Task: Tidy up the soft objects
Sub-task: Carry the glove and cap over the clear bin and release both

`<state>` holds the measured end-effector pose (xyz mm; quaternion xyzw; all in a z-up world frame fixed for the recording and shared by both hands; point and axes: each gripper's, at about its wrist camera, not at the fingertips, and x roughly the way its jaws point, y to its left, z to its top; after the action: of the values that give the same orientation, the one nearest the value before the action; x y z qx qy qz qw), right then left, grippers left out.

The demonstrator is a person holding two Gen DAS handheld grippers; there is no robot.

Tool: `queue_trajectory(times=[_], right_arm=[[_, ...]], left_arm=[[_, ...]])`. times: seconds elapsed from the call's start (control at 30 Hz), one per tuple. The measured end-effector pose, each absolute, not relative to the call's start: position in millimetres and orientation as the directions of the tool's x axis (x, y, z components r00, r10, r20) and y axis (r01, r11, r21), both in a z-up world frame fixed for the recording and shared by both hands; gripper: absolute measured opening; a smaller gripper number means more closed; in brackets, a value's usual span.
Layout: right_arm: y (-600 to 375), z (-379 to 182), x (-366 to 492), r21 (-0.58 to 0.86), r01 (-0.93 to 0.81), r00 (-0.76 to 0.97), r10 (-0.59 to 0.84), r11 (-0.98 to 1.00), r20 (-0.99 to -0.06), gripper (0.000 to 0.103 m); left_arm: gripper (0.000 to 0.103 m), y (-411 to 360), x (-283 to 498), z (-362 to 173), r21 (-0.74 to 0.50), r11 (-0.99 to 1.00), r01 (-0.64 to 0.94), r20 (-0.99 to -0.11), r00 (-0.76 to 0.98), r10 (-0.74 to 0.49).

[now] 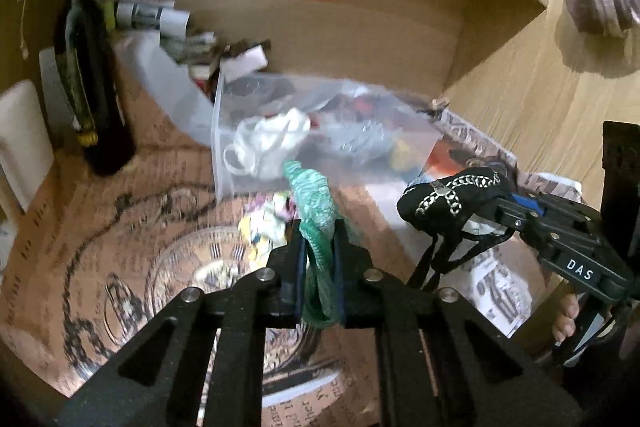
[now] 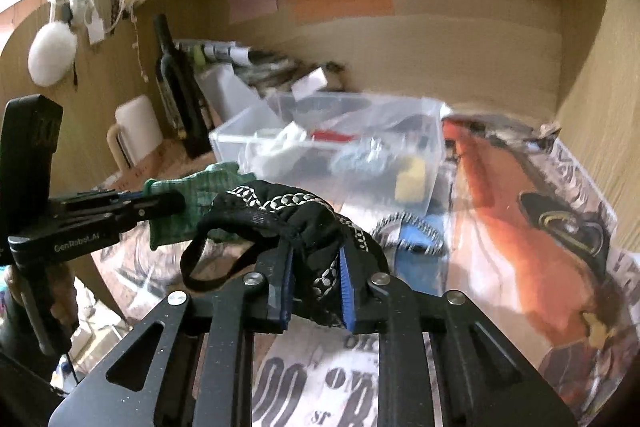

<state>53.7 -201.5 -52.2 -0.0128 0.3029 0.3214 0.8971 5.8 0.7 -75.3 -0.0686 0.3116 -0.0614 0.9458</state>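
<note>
My left gripper (image 1: 318, 239) is shut on a green checked cloth (image 1: 314, 203) and holds it above the printed paper, just short of a clear plastic box (image 1: 224, 131). The box holds a white cloth (image 1: 272, 141) and several other soft items. My right gripper (image 2: 316, 269) is shut on a black cloth with a silver chain print (image 2: 296, 215), elastic loops hanging from it. It shows at the right of the left wrist view (image 1: 452, 195). The green cloth and left gripper show at the left of the right wrist view (image 2: 192, 203). The box (image 2: 434, 147) lies beyond both.
A dark bottle (image 1: 86, 67) stands at the left wall beside a white mug (image 2: 136, 131). Clutter and rolled papers (image 1: 152, 15) lie behind the box. Printed newspaper (image 2: 520, 211) covers the shelf floor. A small colourful cloth (image 1: 264, 223) lies ahead of the left gripper.
</note>
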Motion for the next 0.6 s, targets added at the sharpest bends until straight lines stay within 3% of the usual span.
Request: queue_trajectory(times=[0.3,0.6], right_arm=[[-213,-14,70,0.171,-0.555,0.700,0.568,0.814,-0.433,0.017],[-213,3,106,0.156,-0.529,0.751,0.545,0.834,-0.373,0.017]], left_arm=[[0.011,3,13,-30,-0.134,0.988,0.082,-0.464,0.875,-0.135],[0.011,16,53,-10,-0.112,0.992,0.056,-0.430,0.898,-0.099]])
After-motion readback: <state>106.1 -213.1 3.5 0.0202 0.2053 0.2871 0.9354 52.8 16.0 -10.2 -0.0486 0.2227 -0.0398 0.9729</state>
